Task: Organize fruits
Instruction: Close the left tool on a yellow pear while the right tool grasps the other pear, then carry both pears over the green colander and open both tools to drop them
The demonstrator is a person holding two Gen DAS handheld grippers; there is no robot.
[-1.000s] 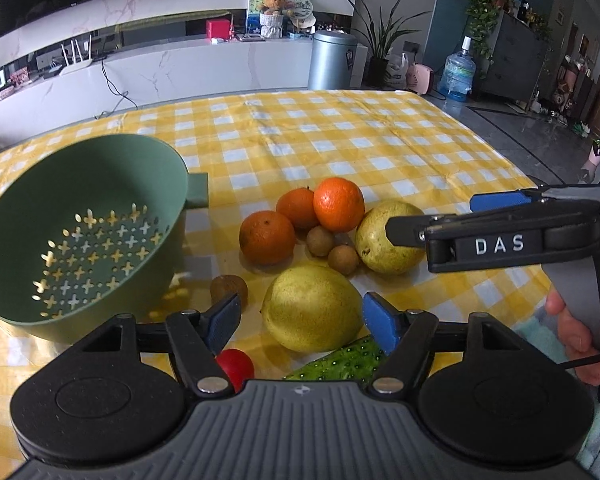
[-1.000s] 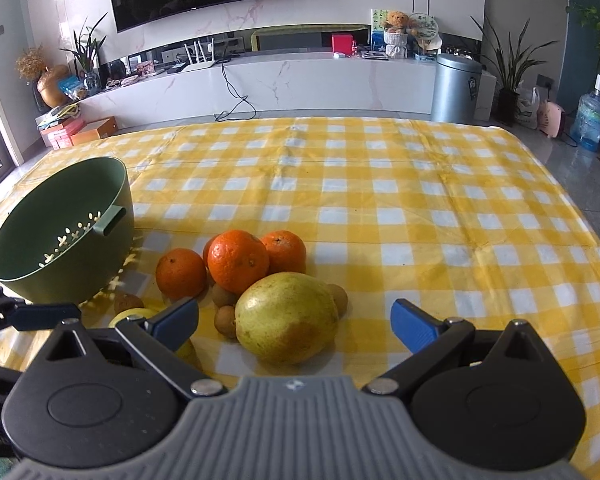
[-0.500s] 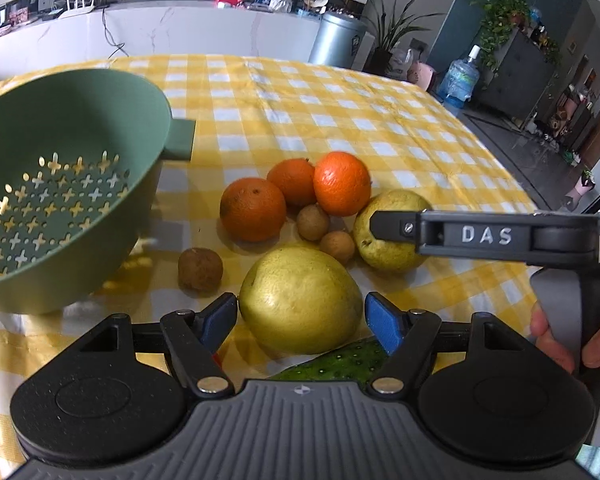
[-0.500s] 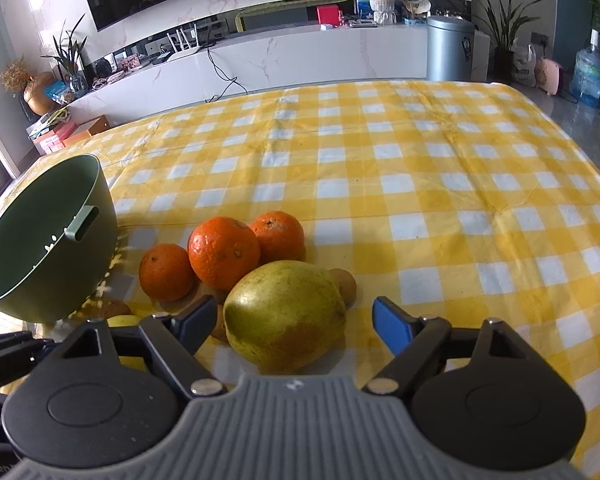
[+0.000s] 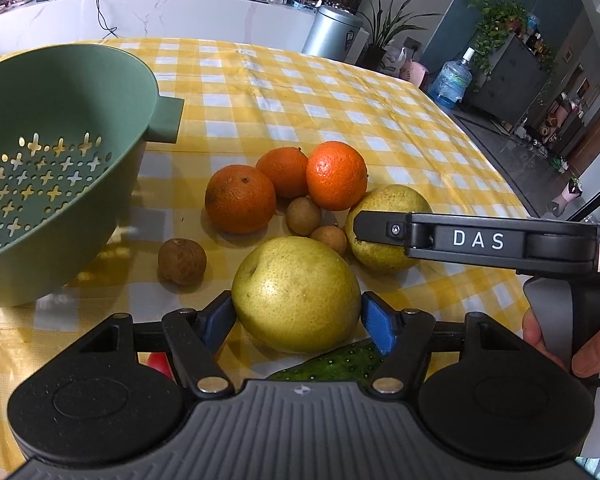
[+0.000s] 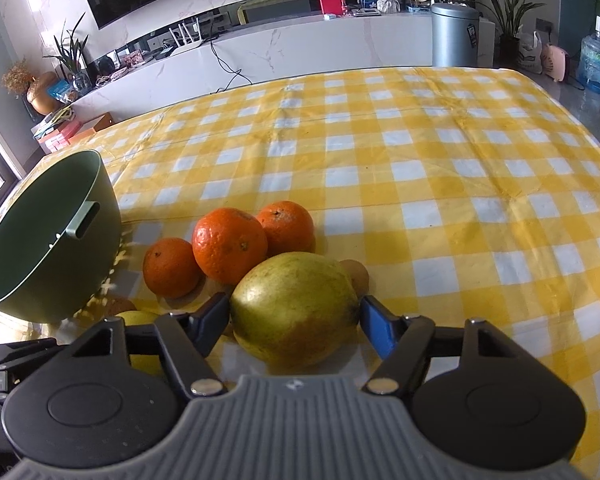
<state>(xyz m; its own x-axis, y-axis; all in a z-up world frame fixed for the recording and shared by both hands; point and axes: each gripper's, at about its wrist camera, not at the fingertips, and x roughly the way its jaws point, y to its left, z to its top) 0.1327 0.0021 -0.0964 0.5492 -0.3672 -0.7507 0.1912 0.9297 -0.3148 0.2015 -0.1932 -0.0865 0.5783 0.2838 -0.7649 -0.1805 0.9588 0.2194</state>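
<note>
Step in hand: the grasp. Both grippers are closing on a pear at once. The left gripper [image 5: 296, 316] has the near pear [image 5: 296, 294] between its blue pads, which have just been drawing in and now sit at its flanks; firm contact cannot be confirmed. The right gripper [image 6: 294, 320] brackets the far pear [image 6: 296, 306] likewise, its jaws having just narrowed, with a sliver of gap visible at the pads.

The green colander [image 5: 52, 160] stands empty to the left of the fruit cluster. Three oranges [image 5: 240, 198] and several small brown fruits [image 5: 182, 260] lie between the colander and the pears.

Next move, as judged: complete each squeeze, lift clear, and carry the pears to the colander one at a time to avoid collision.

The surface [image 6: 420, 168] carries a yellow-checked cloth. Beyond it: a white marble counter, a metal bin, potted plants, a water bottle.
</note>
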